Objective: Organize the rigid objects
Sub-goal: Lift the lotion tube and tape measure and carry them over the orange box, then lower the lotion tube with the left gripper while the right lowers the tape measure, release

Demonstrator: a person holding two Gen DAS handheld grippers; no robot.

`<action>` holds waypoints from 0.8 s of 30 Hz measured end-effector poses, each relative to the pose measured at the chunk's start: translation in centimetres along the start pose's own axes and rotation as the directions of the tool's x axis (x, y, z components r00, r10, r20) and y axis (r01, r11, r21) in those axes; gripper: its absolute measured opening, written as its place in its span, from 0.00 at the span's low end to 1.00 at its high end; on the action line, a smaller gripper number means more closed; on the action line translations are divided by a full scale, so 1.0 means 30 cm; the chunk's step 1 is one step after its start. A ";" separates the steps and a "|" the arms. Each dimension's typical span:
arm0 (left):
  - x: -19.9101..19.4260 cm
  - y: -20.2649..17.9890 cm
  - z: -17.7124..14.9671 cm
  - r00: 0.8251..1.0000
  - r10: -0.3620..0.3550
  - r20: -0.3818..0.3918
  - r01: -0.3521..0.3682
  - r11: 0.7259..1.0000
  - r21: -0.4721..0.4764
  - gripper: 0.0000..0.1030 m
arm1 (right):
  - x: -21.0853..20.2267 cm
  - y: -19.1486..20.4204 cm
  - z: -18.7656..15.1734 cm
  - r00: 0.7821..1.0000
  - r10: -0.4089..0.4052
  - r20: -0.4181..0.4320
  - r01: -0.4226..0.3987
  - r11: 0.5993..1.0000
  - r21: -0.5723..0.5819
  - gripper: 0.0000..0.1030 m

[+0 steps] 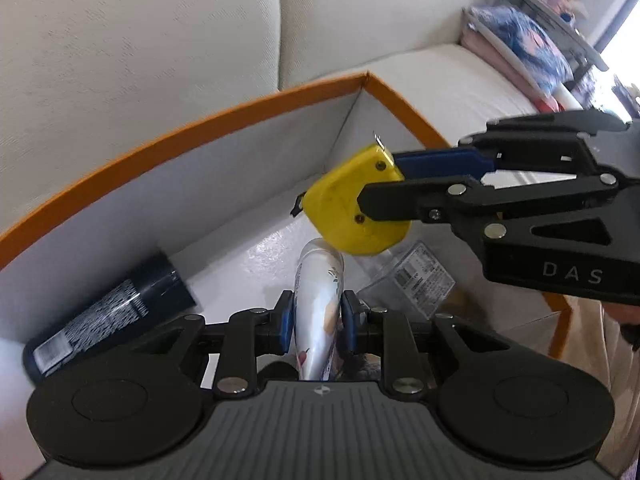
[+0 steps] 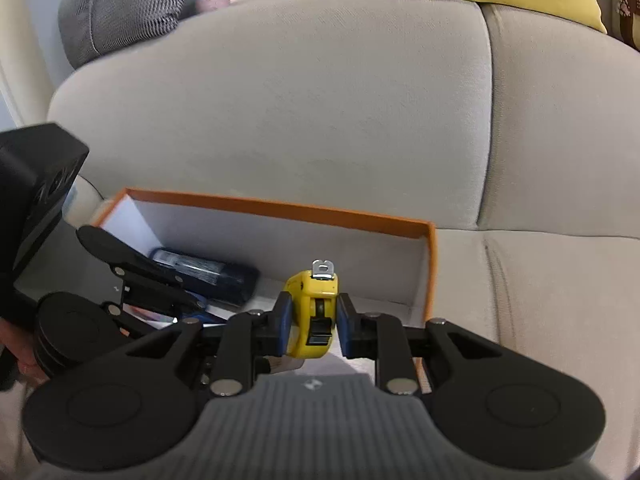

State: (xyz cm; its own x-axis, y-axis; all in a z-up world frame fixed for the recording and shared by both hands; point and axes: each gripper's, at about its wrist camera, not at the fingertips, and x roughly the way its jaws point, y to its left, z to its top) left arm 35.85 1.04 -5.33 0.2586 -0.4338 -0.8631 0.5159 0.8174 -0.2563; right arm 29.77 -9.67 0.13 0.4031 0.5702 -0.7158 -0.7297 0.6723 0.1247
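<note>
Nearest the lens, the left gripper [image 1: 314,322] had its blue-padded fingers [image 1: 285,320] closed on a slim white plastic tube [image 1: 318,300], light, smooth and likely slippery, over the orange-rimmed white cardboard box [image 1: 180,136]. The right gripper [image 2: 311,318] pinched a hard yellow tape measure [image 2: 310,312] by its flat sides, a sound hold for something dense, above the box's floor.

LIGHT: soft daylight entering from the blown-out window [image 1: 624,52] | BLUR: motion smearing the orange box rim [image 1: 160,148] — shelf clutter going soft | EDGES: fisheye bending both views, corners vignetting dark | SHADOWS: faint
</note>
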 end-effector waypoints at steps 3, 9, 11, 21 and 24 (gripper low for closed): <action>0.019 0.006 -0.001 1.000 0.012 -0.021 -0.012 1.000 0.016 0.28 | 0.021 -0.005 -0.007 1.000 -0.021 -0.012 0.021 0.999 -0.031 0.23; -0.036 0.004 -0.028 0.989 0.146 0.009 -0.147 0.987 0.061 0.54 | 0.044 -0.008 -0.015 0.999 -0.035 -0.021 0.034 0.998 -0.052 0.23; -0.061 0.002 -0.047 0.982 0.186 0.016 -0.186 0.979 0.077 0.54 | 0.048 -0.007 -0.015 0.999 -0.034 -0.022 0.033 0.998 -0.051 0.23; -0.125 0.038 -0.166 0.959 0.267 -0.099 -0.273 0.960 -0.057 0.55 | 0.043 0.020 -0.026 0.999 -0.038 -0.027 0.036 0.997 -0.065 0.23; -0.107 0.038 -0.169 0.949 0.299 -0.102 -0.305 0.951 -0.052 0.41 | 0.039 0.018 -0.021 0.999 -0.040 -0.028 0.038 0.998 -0.058 0.23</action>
State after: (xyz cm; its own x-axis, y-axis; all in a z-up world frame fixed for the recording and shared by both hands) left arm 31.45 5.29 -5.05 0.3159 -0.1288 -0.9400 0.3690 0.9294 -0.0033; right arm 29.51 -8.93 -1.06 0.4161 0.5291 -0.7395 -0.7446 0.6651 0.0568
